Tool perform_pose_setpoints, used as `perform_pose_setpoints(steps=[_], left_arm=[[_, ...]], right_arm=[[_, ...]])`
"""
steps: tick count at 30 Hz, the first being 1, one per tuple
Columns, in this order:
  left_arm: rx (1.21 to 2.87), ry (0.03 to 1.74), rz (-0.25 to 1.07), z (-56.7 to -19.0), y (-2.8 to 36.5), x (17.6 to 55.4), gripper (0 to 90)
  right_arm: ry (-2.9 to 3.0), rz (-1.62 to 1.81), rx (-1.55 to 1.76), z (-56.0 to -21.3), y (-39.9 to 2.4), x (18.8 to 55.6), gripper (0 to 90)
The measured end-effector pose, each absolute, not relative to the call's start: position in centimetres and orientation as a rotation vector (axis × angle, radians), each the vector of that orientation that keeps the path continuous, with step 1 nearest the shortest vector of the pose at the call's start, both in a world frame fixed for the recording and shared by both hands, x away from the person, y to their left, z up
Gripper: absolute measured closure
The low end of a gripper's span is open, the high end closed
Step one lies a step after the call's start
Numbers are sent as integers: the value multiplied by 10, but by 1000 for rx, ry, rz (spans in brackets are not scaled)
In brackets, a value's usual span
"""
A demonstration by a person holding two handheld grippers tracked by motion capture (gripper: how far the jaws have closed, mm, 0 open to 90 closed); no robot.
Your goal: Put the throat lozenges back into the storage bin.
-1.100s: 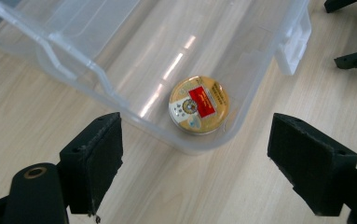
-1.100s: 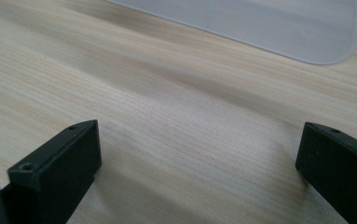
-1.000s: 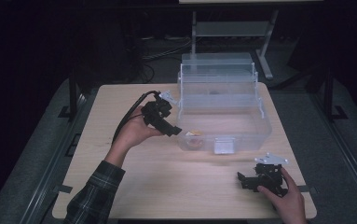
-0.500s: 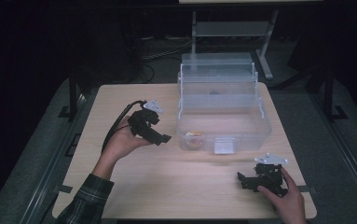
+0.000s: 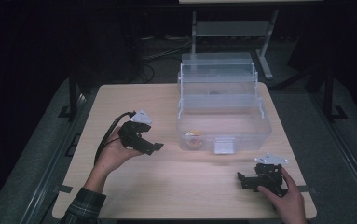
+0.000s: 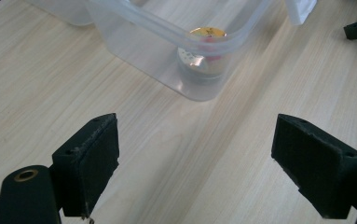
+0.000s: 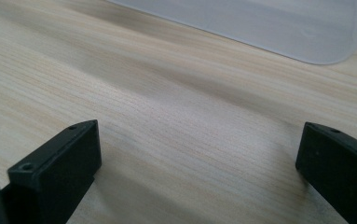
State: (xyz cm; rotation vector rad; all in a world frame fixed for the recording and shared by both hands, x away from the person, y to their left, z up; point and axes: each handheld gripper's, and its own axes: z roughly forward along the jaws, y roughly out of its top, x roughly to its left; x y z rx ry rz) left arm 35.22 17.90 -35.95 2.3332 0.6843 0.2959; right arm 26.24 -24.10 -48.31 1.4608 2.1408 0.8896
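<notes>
A clear plastic box (image 5: 260, 122) with its tiered lid swung open stands at the table's back right. Inside its front left corner lies a small round tin (image 5: 195, 137) with a yellow and red top, seen through the wall as the tin (image 6: 203, 59) in the left gripper view. My left gripper (image 5: 154, 147) hovers left of the box, jaws wide open and holding nothing, pointing toward the tin. My right gripper (image 5: 242, 181) rests low near the table's front right edge, open over bare wood, with the box's corner (image 7: 325, 46) ahead of it.
The light wooden table (image 5: 134, 191) has bare room across its left half and front. A white latch (image 5: 224, 145) sits on the box's front wall. Dark floor, cables and a metal stand lie beyond the far edge.
My left hand has drawn the left gripper back, leftward and toward the front, away from the box. The right gripper has stayed where it was.
</notes>
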Motion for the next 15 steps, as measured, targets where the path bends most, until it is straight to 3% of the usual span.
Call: perform_pose_setpoints(steps=[15], left_arm=[[2283,741,338,-389,209,330,136]], right_arm=[[2141,890,1461,-483,-241,262,0]])
